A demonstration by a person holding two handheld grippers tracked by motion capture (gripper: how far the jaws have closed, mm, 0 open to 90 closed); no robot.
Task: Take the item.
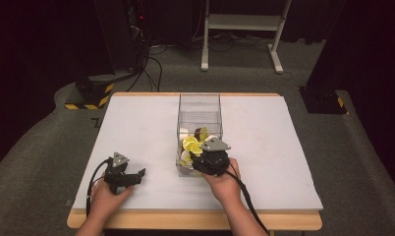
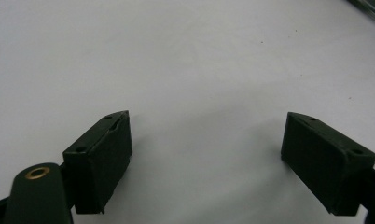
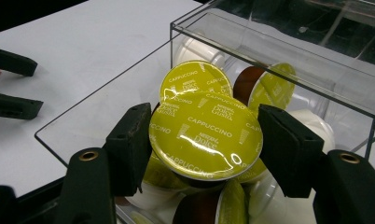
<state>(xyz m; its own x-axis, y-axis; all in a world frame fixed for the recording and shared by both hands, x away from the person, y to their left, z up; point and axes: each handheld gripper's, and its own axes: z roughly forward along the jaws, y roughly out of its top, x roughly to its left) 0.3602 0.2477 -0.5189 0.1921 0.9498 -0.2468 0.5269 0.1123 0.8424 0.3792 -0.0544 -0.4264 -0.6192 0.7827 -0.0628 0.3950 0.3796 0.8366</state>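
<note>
A capsule with a yellow-green "Cappuccino" lid (image 3: 199, 126) sits between the jaws of my right gripper (image 3: 206, 144), which is shut on its two sides. It hangs just over the near end of a clear plastic box (image 1: 199, 96) that holds several more capsules (image 1: 191, 144), some green-lidded, some brown or white. In the high view my right gripper (image 1: 203, 151) reaches into the box's near end. My left gripper (image 1: 135, 175) rests low over the white table (image 1: 136, 123) at the front left, open, with bare table between its jaws (image 2: 206, 149).
The clear box (image 3: 288, 56) stands in the middle of the table, its long side running away from me. My left gripper (image 3: 13, 86) lies off to the left of the box. A white frame (image 1: 242, 22) and cables lie on the floor beyond the table.
</note>
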